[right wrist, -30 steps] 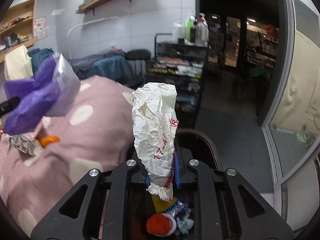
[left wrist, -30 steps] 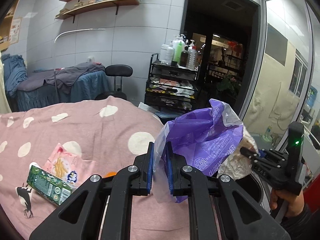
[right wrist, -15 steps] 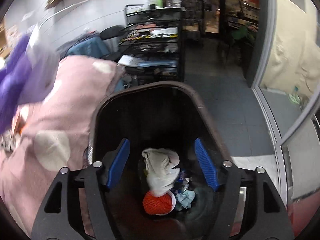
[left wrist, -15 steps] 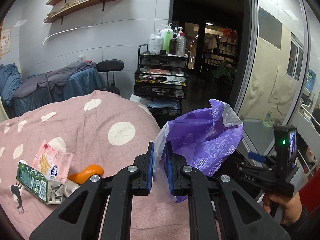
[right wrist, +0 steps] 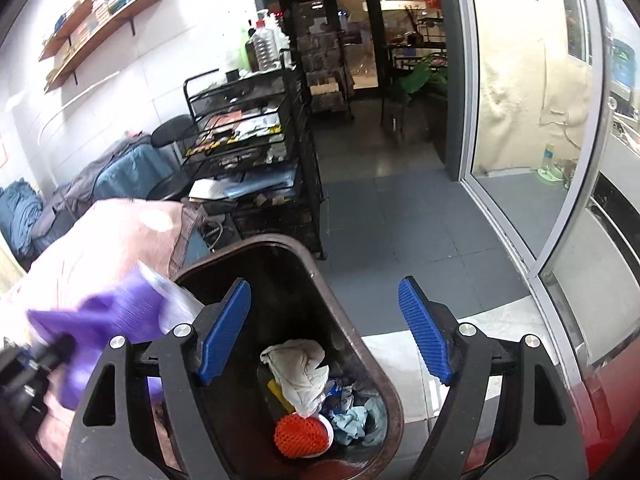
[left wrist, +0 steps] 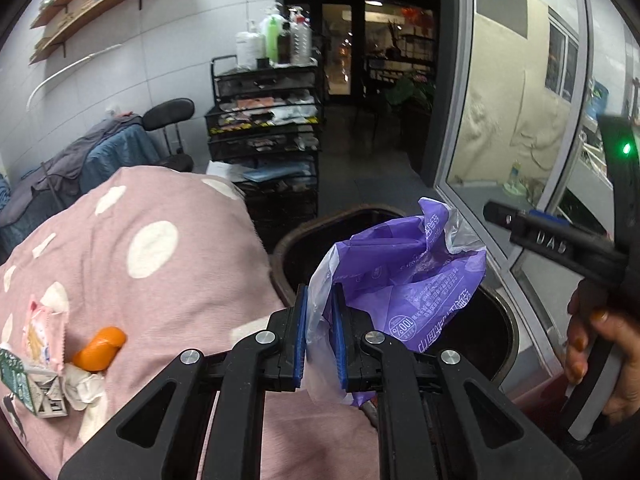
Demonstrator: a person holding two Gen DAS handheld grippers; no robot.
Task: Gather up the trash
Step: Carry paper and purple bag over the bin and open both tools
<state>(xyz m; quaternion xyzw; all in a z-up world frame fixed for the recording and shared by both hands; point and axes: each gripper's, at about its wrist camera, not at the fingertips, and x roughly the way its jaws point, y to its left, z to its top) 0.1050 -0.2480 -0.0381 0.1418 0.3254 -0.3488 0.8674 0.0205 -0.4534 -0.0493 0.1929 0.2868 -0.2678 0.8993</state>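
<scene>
Purple bag (left wrist: pixel 404 276) pinched between blue pads (left wrist: pixel 300 336) of left gripper (left wrist: pixel 319 340), jaws nearly closed on clear plastic edge; bag held above bin (left wrist: pixel 292 240) rim, beside pink dotted blanket (left wrist: pixel 152 248). Right gripper (right wrist: pixel 326 332) spread wide, nothing held, positioned over bin (right wrist: pixel 384 384) mouth. Crumpled white paper (right wrist: pixel 298 372), orange mesh ball (right wrist: pixel 298 436), blue scraps (right wrist: pixel 356 424) seen inside bin. Orange peel (left wrist: pixel 98 350), snack wrapper (left wrist: pixel 40 332), green carton (left wrist: pixel 18 380) left lying on blanket. Black cart (left wrist: pixel 264 128) seen behind.
</scene>
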